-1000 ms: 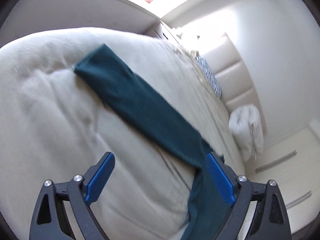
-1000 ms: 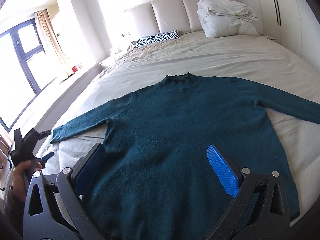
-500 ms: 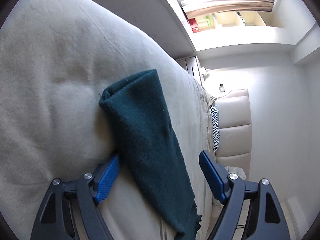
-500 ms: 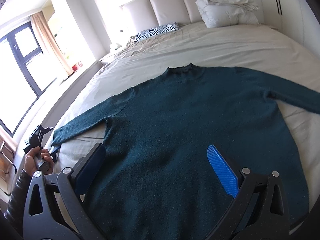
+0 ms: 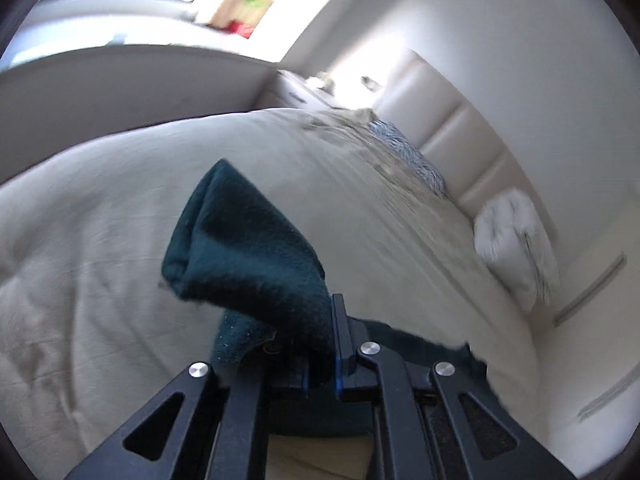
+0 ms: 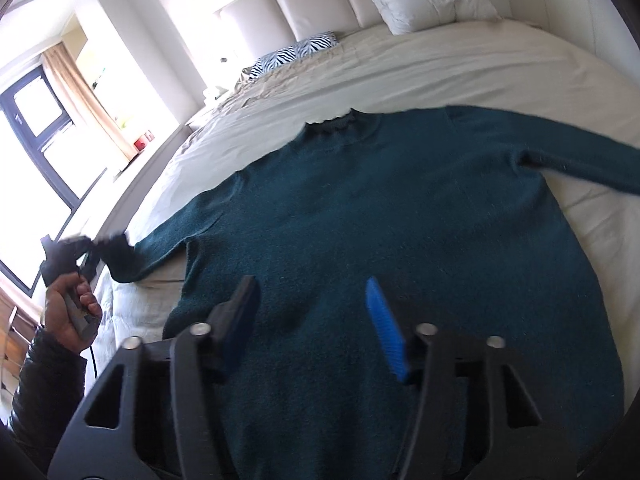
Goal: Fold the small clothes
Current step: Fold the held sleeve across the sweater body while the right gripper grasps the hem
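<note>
On the beige-sheeted bed (image 6: 460,64), the left gripper (image 5: 326,344) clamps the dark teal knit sweater's (image 6: 380,220) sleeve cuff (image 5: 240,256); carry it flat across the chest while the half-closed right gripper (image 6: 316,316) hovers empty near the bed's foot edge.

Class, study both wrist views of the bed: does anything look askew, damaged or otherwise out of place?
Nothing looks damaged or spilled. The dark teal knitted sweater lies flat on the cream bedsheet, but unevenly: the left gripper has just closed on one sleeve's cuff, lifting and bunching it, while the other sleeve lies straight.
</note>
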The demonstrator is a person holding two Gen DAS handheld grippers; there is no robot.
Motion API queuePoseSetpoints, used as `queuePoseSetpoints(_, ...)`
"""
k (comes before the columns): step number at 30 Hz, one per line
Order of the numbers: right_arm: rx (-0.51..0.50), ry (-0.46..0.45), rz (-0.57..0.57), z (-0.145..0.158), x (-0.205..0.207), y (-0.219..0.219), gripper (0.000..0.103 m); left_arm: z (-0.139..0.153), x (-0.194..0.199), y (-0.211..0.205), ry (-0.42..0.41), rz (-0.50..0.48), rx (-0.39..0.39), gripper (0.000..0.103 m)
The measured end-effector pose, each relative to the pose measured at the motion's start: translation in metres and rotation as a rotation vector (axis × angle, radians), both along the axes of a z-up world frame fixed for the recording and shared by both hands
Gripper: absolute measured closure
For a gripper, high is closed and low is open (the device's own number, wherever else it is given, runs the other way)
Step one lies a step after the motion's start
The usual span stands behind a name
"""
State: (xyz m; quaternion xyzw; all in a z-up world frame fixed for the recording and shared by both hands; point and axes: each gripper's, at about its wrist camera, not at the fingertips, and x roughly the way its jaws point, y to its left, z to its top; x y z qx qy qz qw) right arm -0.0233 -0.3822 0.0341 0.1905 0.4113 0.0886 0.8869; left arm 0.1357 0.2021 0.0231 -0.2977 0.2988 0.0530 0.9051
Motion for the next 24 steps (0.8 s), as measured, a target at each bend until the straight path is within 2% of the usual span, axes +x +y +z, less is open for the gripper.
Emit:
queuePoseSetpoints(2,0.017,0.001,-0.010,-0.002,0.001,-0.009,0.055,0.012,0.018,-0.079,0.020,-0.180,0.218,0.095)
queuePoseSetpoints(4,0.048,0.007,-0.023,-0.003,0.006,-0.021,0.055,0.000,0.016,-0.151,0.038,-0.321,0.420,0.095)
queuePoseSetpoints(5,0.070,0.011,-0.027,-0.004,0.011,-0.027,0.055,-0.013,0.009,-0.182,0.050,-0.376,0.501,0.095)
queuePoseSetpoints(7,0.106,0.020,-0.026,-0.006,0.019,-0.036,0.055,-0.043,-0.007,-0.214,0.091,-0.438,0.571,0.095)
queuePoseSetpoints(11,0.190,0.072,0.041,-0.015,0.054,-0.040,0.055,-0.075,-0.021,-0.224,0.158,-0.462,0.581,0.095)
queuePoseSetpoints(16,0.373,0.191,0.126,-0.040,0.120,-0.018,0.055,-0.076,-0.034,-0.213,0.158,-0.454,0.545,0.092)
queuePoseSetpoints(18,0.477,0.263,0.168,-0.056,0.147,-0.001,0.055,-0.075,-0.030,-0.216,0.160,-0.452,0.559,0.092)
queuePoseSetpoints(21,0.554,0.344,0.214,-0.077,0.179,0.029,0.055,-0.073,-0.018,-0.217,0.157,-0.452,0.573,0.092)
queuePoseSetpoints(24,0.627,0.448,0.187,-0.101,0.198,0.045,0.055,-0.075,-0.012,-0.214,0.152,-0.448,0.558,0.090)
